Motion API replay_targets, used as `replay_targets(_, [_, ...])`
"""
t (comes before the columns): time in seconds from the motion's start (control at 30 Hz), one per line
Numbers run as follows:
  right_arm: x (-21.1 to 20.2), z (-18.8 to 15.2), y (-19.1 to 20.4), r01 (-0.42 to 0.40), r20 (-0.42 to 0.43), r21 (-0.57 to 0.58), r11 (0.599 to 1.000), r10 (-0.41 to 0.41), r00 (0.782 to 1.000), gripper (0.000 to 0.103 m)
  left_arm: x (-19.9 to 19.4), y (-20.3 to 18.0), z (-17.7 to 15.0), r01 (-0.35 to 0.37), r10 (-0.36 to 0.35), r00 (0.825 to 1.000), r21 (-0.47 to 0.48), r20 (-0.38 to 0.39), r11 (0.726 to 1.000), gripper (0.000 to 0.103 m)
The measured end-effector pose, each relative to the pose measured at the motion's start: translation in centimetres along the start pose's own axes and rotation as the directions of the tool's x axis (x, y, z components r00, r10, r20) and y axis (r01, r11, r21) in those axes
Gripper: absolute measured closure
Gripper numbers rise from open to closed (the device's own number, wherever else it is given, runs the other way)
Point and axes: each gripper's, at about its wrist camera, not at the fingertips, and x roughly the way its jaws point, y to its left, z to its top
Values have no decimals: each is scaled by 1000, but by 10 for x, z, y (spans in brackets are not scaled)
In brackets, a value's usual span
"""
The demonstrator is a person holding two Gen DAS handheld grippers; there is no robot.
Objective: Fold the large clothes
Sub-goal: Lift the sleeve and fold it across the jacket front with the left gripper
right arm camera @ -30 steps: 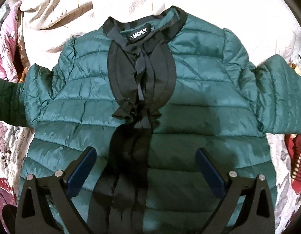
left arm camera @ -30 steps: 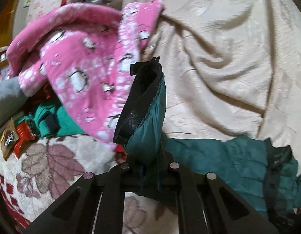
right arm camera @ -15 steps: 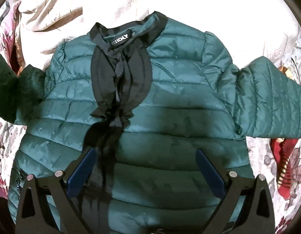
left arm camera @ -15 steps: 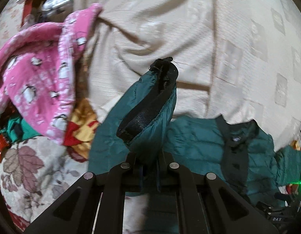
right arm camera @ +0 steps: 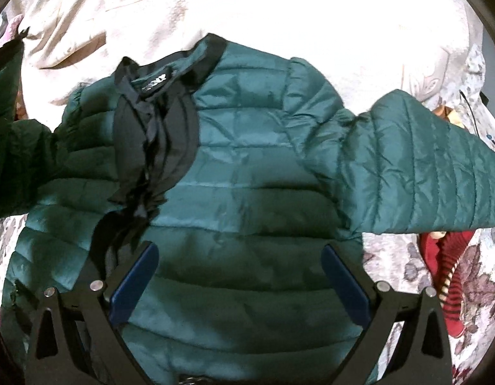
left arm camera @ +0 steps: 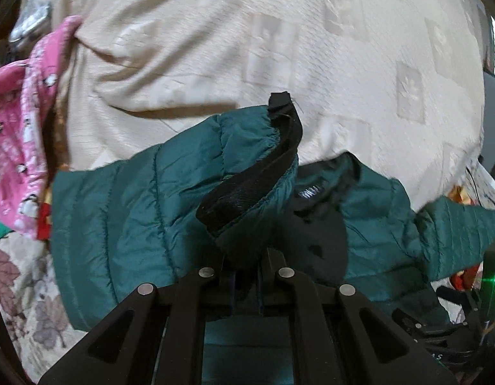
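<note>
Since a second ago my left hand-held gripper (left arm camera: 245,268) has carried the black-trimmed sleeve cuff (left arm camera: 250,186) it is clamped on away from the pink penguin fleece (left arm camera: 19,138) and in over the chest of the green puffer jacket (right arm camera: 247,199). My right hand-held gripper (right arm camera: 239,276) hovers with its blue pads (right arm camera: 135,284) spread wide and gripping nothing above the jacket's lower front. The jacket lies face up on the cream bedspread (left arm camera: 279,48), its other sleeve (right arm camera: 439,163) stretched out sideways toward a red striped garment (right arm camera: 446,276).

Black right gripper (right arm camera: 237,284), blue pads (right arm camera: 133,285), silver screws
</note>
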Motion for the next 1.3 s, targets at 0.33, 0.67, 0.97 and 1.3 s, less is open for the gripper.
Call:
replay_targets(0.33, [6, 6, -45, -8, 0, 127, 992, 8, 1000, 0, 47, -56, -27, 27, -20, 995, 67, -99, 997, 103])
replay_targets(0.67, [17, 6, -57, -22, -26, 181, 983, 27, 999, 0, 93, -73, -60, 60, -46, 967, 49, -252, 997, 103])
replay_targets(0.97, [13, -2, -55, -135, 7, 240, 961, 138, 990, 0, 24, -39, -53, 191, -174, 963, 68, -207, 979, 80])
replay_targets(1.3, [18, 12, 23, -226, -19, 108, 968, 230, 973, 0, -18, 75, -35, -102, 101, 995, -41, -21, 994, 79])
